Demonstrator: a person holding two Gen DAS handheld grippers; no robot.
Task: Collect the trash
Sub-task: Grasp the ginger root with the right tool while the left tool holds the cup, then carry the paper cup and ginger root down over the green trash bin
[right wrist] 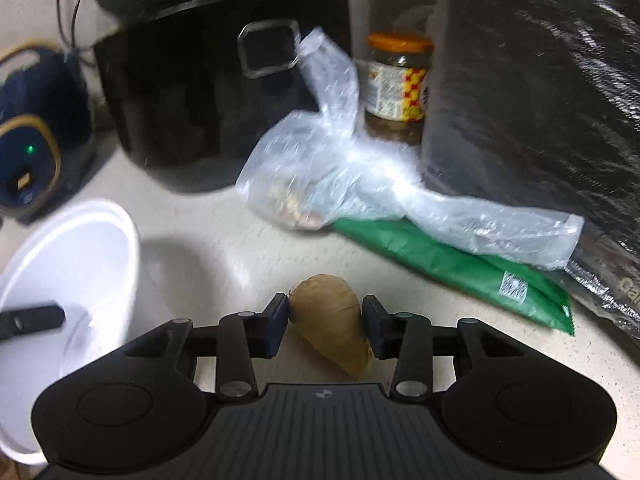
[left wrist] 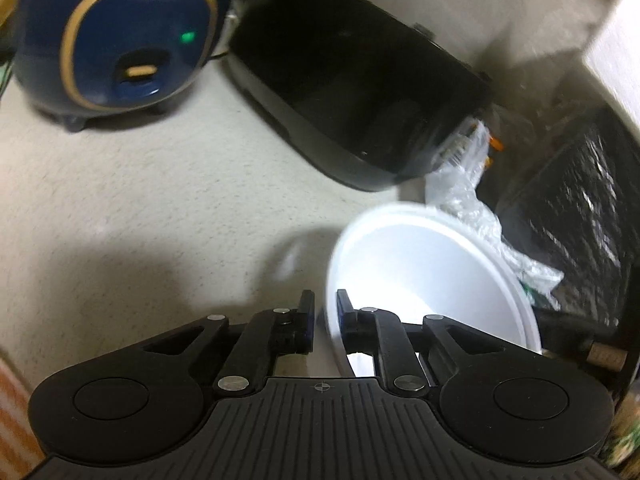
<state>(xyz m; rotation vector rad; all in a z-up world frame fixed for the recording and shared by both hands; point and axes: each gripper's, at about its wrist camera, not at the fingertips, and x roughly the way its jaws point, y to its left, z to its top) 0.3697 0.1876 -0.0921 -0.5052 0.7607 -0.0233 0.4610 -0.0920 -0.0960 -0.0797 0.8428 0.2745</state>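
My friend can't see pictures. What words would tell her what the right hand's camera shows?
The right gripper has its two fingers on either side of a brown ginger-like root on a pale counter. Behind lie a crumpled clear plastic bag on a green wrapper, and a jar. A white bowl is at left.

Black ribbed tongs (left wrist: 322,316), silver rivets
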